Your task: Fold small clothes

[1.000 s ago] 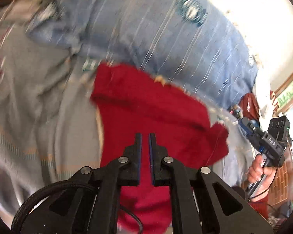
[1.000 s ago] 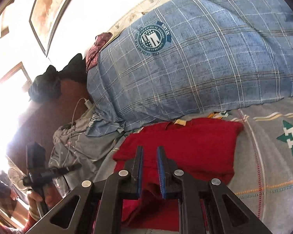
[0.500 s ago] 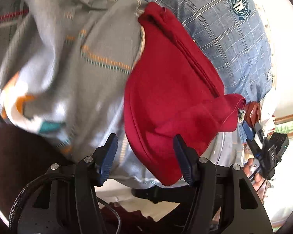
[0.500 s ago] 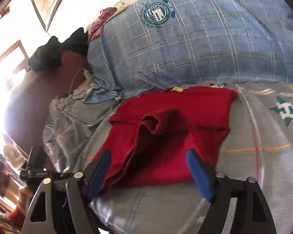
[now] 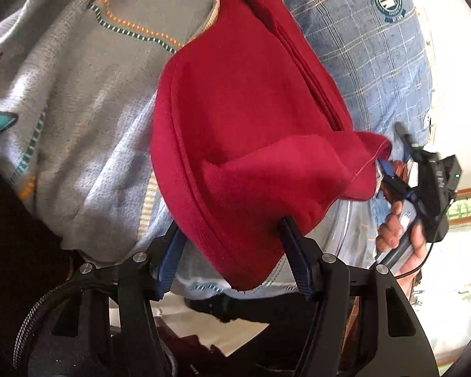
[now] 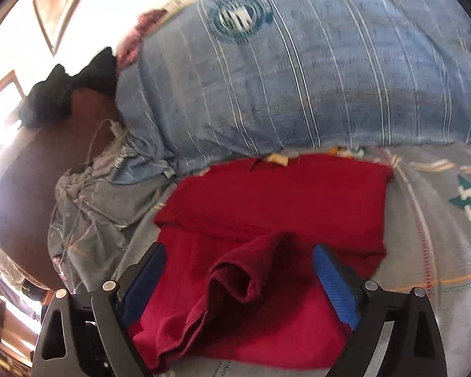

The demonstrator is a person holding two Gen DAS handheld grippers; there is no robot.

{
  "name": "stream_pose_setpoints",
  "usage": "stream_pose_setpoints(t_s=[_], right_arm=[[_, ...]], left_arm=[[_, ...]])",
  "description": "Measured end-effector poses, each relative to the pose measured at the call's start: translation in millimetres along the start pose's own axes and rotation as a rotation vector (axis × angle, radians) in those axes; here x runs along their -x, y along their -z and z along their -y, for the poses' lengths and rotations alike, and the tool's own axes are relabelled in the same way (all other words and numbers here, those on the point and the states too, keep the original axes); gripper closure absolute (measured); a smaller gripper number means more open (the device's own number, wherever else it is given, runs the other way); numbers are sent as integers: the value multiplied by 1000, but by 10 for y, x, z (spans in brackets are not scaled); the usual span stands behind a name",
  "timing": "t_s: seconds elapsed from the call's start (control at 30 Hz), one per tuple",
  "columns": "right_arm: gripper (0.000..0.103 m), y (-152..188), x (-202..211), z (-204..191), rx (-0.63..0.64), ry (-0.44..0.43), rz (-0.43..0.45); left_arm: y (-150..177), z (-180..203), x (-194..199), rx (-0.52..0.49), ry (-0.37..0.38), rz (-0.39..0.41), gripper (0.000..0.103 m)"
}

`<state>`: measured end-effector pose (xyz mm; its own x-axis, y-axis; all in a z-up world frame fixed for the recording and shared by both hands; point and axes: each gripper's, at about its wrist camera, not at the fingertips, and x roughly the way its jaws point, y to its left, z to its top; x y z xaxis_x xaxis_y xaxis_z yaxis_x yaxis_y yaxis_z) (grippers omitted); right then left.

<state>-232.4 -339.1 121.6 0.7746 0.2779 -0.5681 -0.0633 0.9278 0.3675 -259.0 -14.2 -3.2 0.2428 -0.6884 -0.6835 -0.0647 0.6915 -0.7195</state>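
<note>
A small red garment lies partly folded on the grey patterned bedspread. It also shows in the right wrist view, with a rumpled flap lying on top near its front edge. My left gripper is open, its fingers on either side of the garment's near corner at the bed edge. My right gripper is open, its fingers on either side of the rumpled flap. The right gripper also appears in the left wrist view, at the garment's far corner, held by a hand.
A large blue checked pillow with a round crest lies behind the garment. Crumpled grey cloth and a white cable lie at the bed's left side. A dark wooden headboard carries black clothing.
Both grippers went from shut to open. The left gripper swung round to the bed edge and closed in on the garment's corner. The right gripper moved in over the rumpled flap.
</note>
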Motion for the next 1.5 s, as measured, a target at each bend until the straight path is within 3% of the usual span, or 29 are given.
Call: stream_pose_setpoints(t_s=[0.03,0.07,0.1,0.17,0.2,0.23,0.3,0.4,0.6,0.73,0.8,0.9,1.1,1.3,1.33,1.37,1.43,1.5], right_arm=[[28,3,-64,23,-12,4,-17],[57,24,-123,45,-18,-8,-39],[68,53,-180,64,-15,-10,-71],[82,107,-193,73,11,35,-80],[85,140,-164,68,31,43,-73],[86,167,-115,61,40,41,-66],[87,182,0,40,47,30,-39],[87,141,250,-55,75,17,26],[87,-73,502,-193,103,7,133],[87,-273,448,-111,76,18,160],[87,-395,367,-40,50,28,166],[87,-539,235,86,4,38,175],[87,-842,-151,478,-93,97,174],[87,-1037,-797,1010,-196,158,67],[79,-1068,-932,1106,-206,175,34],[64,-1089,-995,1160,-209,185,18],[51,-1129,-996,1273,-230,176,21],[49,-1129,-824,1349,-259,180,64]], left_arm=[[-11,6,-9,-2,8,7,42],[-16,-5,-12,-5,12,12,42],[-24,-7,-12,-5,18,16,43],[-32,33,-19,-37,17,18,50],[-39,51,-21,-58,10,17,67],[-52,84,-27,-83,-4,13,75],[-102,168,21,-125,-3,35,88],[-210,325,165,-184,17,92,92],[-624,644,455,-264,40,205,94],[-1062,893,637,-321,29,313,95],[-1294,957,658,-335,32,328,95],[-1703,1071,501,-336,28,329,95],[-2446,1275,-64,-370,-54,310,96],[-3011,1038,-772,-298,-121,214,95],[-3102,943,-888,-272,-126,185,95],[-3153,884,-945,-253,-121,160,91],[-3213,754,-979,-196,-82,113,78],[-3195,709,-876,-181,-41,124,55]])
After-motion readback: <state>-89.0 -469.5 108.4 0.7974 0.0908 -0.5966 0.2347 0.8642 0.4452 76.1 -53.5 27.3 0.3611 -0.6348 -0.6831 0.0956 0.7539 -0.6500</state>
